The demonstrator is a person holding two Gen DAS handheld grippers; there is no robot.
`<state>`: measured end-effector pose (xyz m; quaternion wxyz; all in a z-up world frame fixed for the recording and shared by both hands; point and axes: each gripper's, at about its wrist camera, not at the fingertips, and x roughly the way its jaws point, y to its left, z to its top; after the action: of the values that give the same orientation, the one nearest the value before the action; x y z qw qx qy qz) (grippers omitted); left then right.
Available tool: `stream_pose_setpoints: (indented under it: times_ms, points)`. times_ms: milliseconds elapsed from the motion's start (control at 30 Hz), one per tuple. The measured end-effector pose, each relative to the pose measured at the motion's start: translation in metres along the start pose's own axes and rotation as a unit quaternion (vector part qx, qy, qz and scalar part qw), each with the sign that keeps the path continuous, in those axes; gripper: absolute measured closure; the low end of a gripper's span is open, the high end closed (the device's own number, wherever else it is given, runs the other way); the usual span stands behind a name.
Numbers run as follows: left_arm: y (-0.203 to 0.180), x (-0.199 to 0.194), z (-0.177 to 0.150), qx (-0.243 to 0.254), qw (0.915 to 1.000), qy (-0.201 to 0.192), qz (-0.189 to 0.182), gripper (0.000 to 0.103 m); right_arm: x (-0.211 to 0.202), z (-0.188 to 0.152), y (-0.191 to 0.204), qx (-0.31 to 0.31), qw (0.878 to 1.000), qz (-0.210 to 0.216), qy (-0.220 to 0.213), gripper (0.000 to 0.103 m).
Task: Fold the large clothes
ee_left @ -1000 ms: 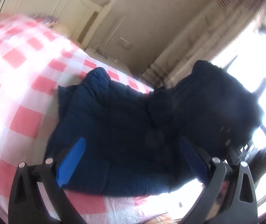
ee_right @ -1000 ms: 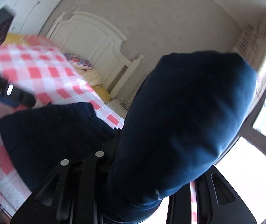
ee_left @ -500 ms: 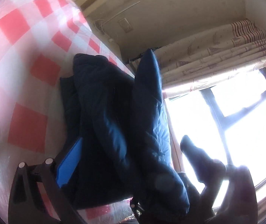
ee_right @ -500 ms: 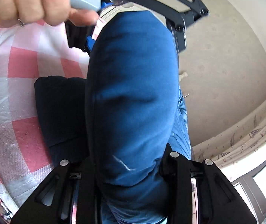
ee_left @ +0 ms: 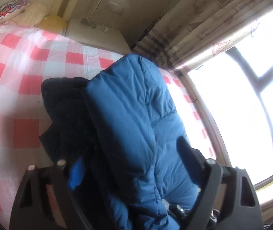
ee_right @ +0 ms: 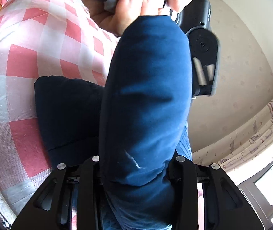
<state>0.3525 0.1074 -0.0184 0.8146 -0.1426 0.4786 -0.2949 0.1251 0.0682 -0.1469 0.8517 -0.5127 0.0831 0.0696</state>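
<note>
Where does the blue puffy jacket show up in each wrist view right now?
Left wrist: blue puffy jacket runs from centre to bottom, between the tongs.
Right wrist: it fills the centre, rising from the tongs toward the hand.
Shared landmark: red-and-white checked bedcover, left of the jacket.

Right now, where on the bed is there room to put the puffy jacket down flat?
The checked bedspread lies bare left of the blue jacket, up to the pillows. The window side is a crowded, narrow strip.
</note>
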Motion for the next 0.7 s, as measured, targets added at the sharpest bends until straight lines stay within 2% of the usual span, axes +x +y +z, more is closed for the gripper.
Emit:
stream_pose_setpoints:
  times_ms: [33,67,167,233,267,333,367,433,500,567,700]
  points:
    - [-0.001,0.009,0.000,0.005,0.9995,0.016,0.027,0.050,-0.003,-0.001,0.000,0.001,1.000,0.005,-0.002,0.063]
    - [0.002,0.013,-0.001,0.007,0.9993,0.021,0.029,0.058,-0.006,-0.002,-0.001,-0.001,1.000,0.006,-0.003,0.063]
    - [0.007,0.014,-0.009,0.008,0.9998,0.008,0.013,0.076,-0.022,-0.009,-0.004,0.009,1.000,0.011,-0.012,0.060]
    - [0.004,0.011,-0.014,0.016,0.9997,-0.006,0.016,0.082,-0.038,-0.021,-0.013,0.041,0.999,0.014,-0.017,0.055]
    - [-0.001,0.007,-0.021,0.024,0.9993,-0.015,0.027,0.084,-0.047,-0.027,-0.016,0.055,0.998,0.014,-0.022,0.041]
    - [-0.009,0.002,-0.026,0.036,0.9979,-0.027,0.047,0.086,-0.066,-0.044,-0.023,0.091,0.995,0.023,-0.037,0.006]
    - [-0.008,0.001,-0.026,0.039,0.9973,-0.030,0.054,0.086,-0.075,-0.053,-0.027,0.111,0.991,0.047,-0.050,0.005]
    - [-0.008,0.002,-0.023,0.042,0.9971,-0.027,0.057,0.086,-0.083,-0.065,-0.034,0.145,0.986,0.076,-0.037,0.006]
    - [-0.008,0.003,-0.021,0.040,0.9971,-0.023,0.061,0.086,-0.084,-0.077,-0.040,0.172,0.983,0.058,-0.012,0.007]
    - [-0.011,0.001,-0.020,0.040,0.9968,-0.025,0.064,0.087,-0.079,-0.092,-0.046,0.188,0.981,0.031,0.020,0.023]
    - [-0.031,-0.010,-0.021,0.066,0.9935,-0.041,0.083,0.087,-0.055,-0.113,-0.056,0.221,0.972,0.008,0.075,0.033]
